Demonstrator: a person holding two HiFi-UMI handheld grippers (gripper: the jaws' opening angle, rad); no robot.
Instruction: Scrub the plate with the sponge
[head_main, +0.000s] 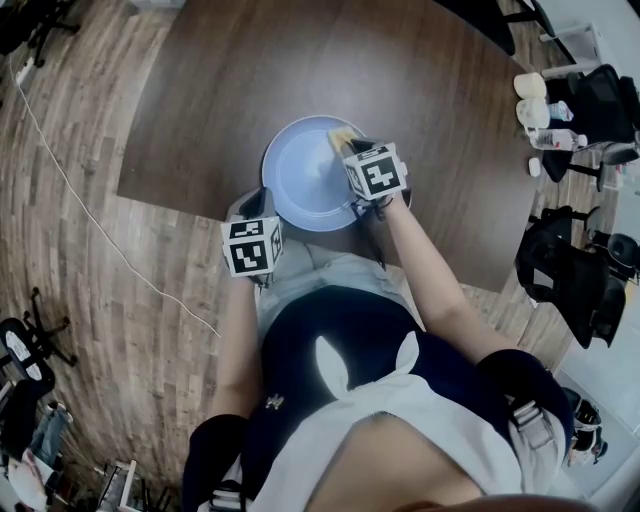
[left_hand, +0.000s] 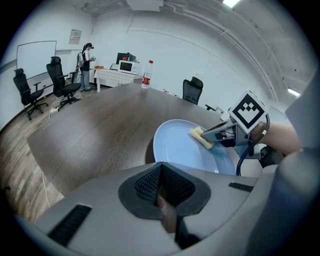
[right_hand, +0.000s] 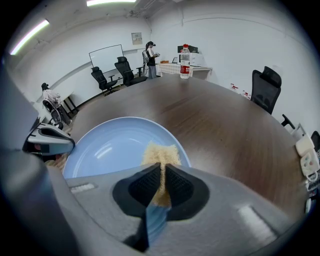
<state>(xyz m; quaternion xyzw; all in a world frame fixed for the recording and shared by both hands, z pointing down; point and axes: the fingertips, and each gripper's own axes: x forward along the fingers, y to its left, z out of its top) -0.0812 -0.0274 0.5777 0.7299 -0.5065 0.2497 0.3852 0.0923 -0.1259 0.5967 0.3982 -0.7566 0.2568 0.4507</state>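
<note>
The sponge (head_main: 340, 135), yellow and rough, sits at the upper right of the plate (head_main: 300, 175) in my head view, lying on the plate's inner surface near the rim. My right gripper (head_main: 350, 148) has it: in the right gripper view the jaws are pinched on the sponge (right_hand: 160, 155), whose free end sticks out past the tips of the right gripper (right_hand: 163, 170) and rests on the pale blue plate (right_hand: 115, 145).

The plate lies on the dark brown table (head_main: 400, 80), close to the near edge, in the middle of the head view. The left gripper view shows it right of centre, plate (left_hand: 180, 145) and sponge (left_hand: 201, 138), with the right gripper (left_hand: 212, 135) reaching in from the right of the frame.

My left gripper (head_main: 258, 197) is at the plate's lower left. In its own view the jaws of the left gripper (left_hand: 161, 172) are pressed together with only a thin slit between them, and the plate's near rim meets their tips. I see nothing held in the slit. From the right gripper view, the left gripper (right_hand: 50, 141) shows at the left of the frame, its nose at the rim.

Further out, a water bottle (right_hand: 185, 55) stands at the far end of the table, at the top centre. A black office chair (right_hand: 265, 87) is at the right, and a whiteboard (right_hand: 106, 57) and a standing person (right_hand: 150, 57) are at the upper left. A white cable (head_main: 90, 215) runs across the wood floor (head_main: 100, 300) at the left of the head view.
</note>
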